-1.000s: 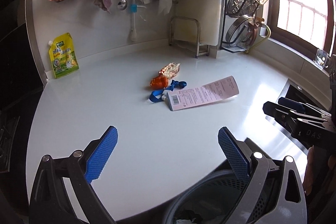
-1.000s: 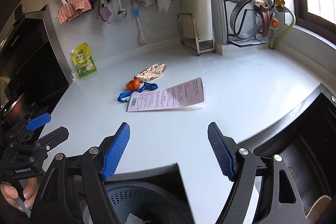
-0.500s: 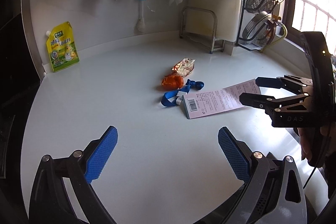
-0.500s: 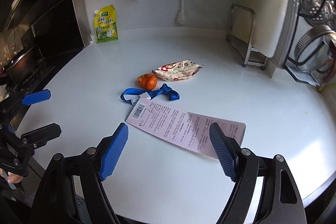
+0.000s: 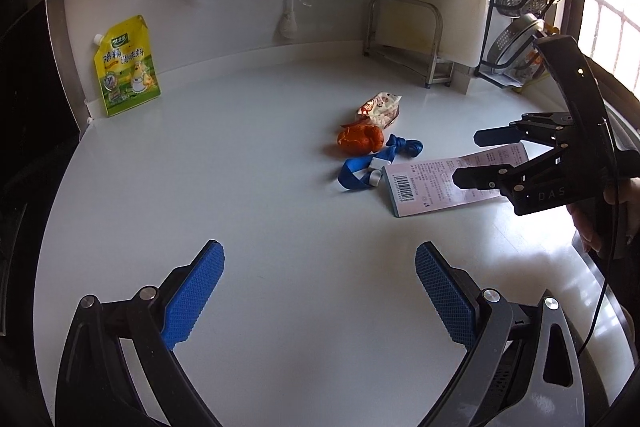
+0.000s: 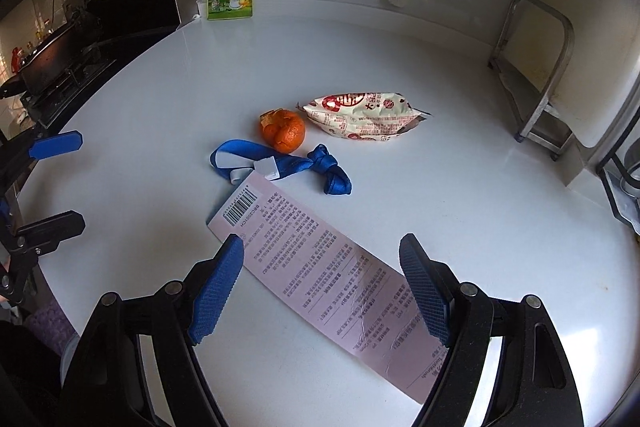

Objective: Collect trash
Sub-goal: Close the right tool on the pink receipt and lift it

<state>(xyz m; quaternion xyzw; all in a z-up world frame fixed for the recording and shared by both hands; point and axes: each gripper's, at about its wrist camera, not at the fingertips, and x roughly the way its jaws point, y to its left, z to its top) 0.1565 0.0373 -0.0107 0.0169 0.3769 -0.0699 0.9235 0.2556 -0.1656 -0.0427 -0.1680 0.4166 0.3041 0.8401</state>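
Trash is lying mid-countertop: a long pink printed paper slip point(image 6: 320, 267), a knotted blue fabric strap point(image 6: 292, 167), a piece of orange peel point(image 6: 283, 130) and a crinkled red-and-white snack wrapper point(image 6: 362, 117). We are looking across a glossy white kitchen countertop point(image 5: 200, 167); a yellow seasoning pouch point(image 5: 126, 67) is leaning on the back wall at its far left corner, and a metal rack point(image 5: 412, 43) is standing at the far right. Our right gripper point(image 6: 322, 285) is hovering wide open over the slip, holding nothing. Our left gripper point(image 5: 318, 293) is hanging wide open and empty above the near edge.
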